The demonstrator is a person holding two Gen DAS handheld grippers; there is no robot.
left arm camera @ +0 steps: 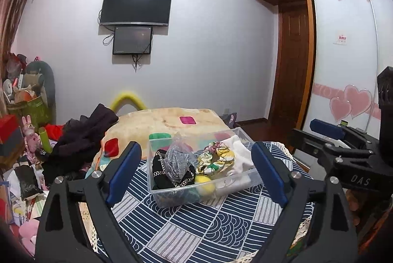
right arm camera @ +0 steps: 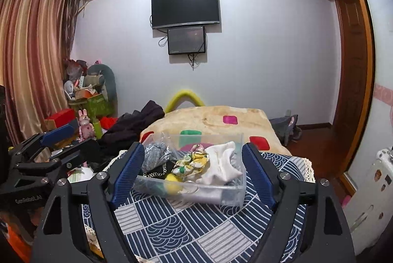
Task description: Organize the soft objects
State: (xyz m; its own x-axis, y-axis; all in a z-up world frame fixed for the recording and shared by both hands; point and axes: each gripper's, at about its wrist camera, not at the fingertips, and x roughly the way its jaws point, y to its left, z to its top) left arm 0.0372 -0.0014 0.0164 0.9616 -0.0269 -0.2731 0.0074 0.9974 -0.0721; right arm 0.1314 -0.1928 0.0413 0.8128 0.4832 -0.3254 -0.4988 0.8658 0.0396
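A clear box [left arm camera: 206, 191] filled with soft items is seen on the patterned cloth [left arm camera: 196, 233] just ahead of the left gripper [left arm camera: 196, 174] and right gripper [right arm camera: 194, 174]; both are spread wide, nothing grasped.

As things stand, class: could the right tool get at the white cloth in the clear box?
Probably yes. The right tool is open and faces the box, which has no lid. The white cloth lies on top at that side; only the scrunchie touches it.
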